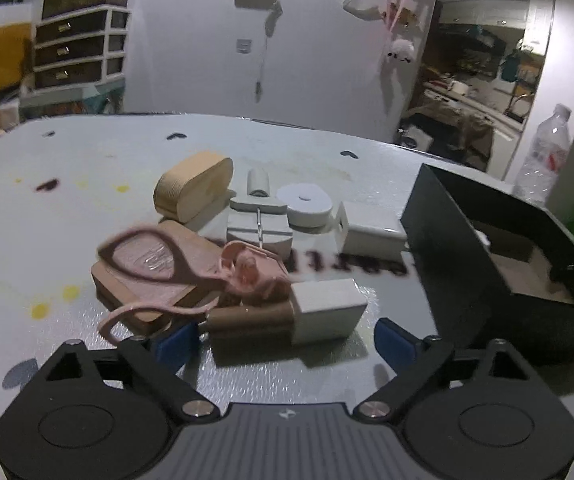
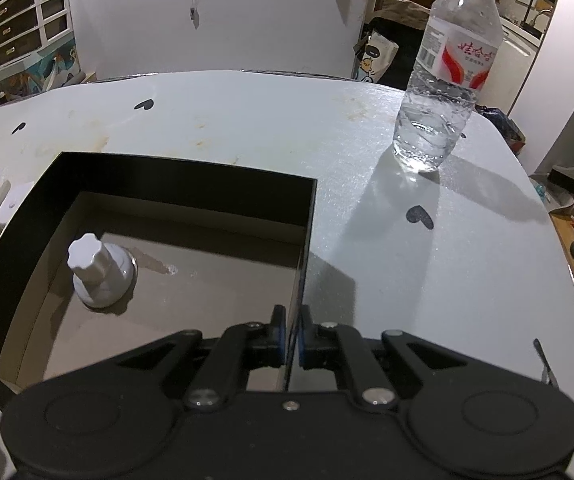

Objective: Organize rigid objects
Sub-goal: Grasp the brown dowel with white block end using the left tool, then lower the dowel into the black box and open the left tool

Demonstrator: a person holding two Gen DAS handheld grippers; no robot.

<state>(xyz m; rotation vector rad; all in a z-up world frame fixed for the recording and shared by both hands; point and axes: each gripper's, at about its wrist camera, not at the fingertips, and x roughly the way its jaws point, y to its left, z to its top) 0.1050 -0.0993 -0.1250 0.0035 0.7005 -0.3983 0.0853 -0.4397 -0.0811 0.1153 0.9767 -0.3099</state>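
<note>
Blue pads of my left gripper [image 1: 287, 344] stand wide apart, low over the pale, speckled table [image 1: 87, 184], with nothing pressed between them. Just ahead of them lie a brown and white block [image 1: 287, 320], its white end toward the right pad, and pink-handled scissors [image 1: 155, 268] resting across a flat tan wooden slab [image 1: 143, 292]. I read the scissors only roughly, since that part is blurred. Behind these sits a cluster of grey and white printed pieces [image 1: 263, 220], a white rectangular box [image 1: 371, 236] to their right, and a rounded tan wooden block [image 1: 193, 186] at the far left of the heap. The black open cardboard box [image 1: 459, 256] stands just right of the pile.

My right gripper [image 2: 293, 340] is clamped thinly on the near right wall of that black box [image 2: 303, 240], one pad inside and one outside. Inside the box, toward its left wall, a white funnel-shaped plastic part [image 2: 101, 276] stands upright on the brown floor, apart from my fingers. Farther off on the table, well clear of the box, a clear plastic water bottle with a red and white label [image 2: 443, 76] stands upright near the far right edge.
</note>
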